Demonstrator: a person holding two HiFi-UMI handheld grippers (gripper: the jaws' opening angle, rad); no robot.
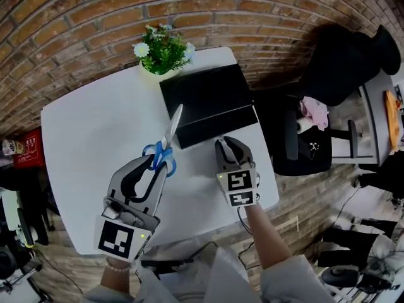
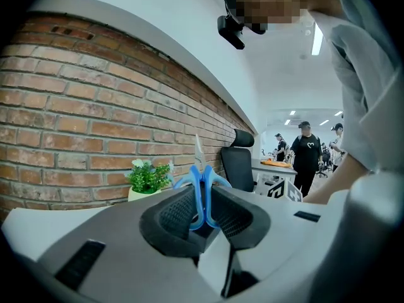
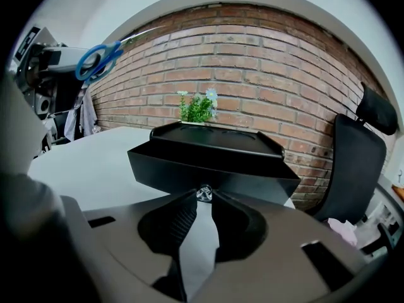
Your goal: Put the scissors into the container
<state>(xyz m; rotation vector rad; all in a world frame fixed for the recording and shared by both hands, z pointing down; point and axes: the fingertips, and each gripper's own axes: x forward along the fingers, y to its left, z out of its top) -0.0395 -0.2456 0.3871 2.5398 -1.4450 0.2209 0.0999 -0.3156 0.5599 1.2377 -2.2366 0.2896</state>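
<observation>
Evidently you had the left gripper (image 1: 156, 164) clamped on the blue handles of the scissors (image 1: 166, 142). Its fingers pinched both loops together, so the blades stuck out toward the upper middle of the frame, aimed at the black container (image 1: 208, 96). The scissors were held up off the white bench (image 1: 88, 131), just short of the container and not yet in it. Your right gripper (image 1: 228, 145) had its fingers closed on the small clear knob (image 3: 203, 193) on the container's front wall, probably to steady it or draw it open. Both arms came in from the bottom edge, the left raised and the right low near the bench.
</observation>
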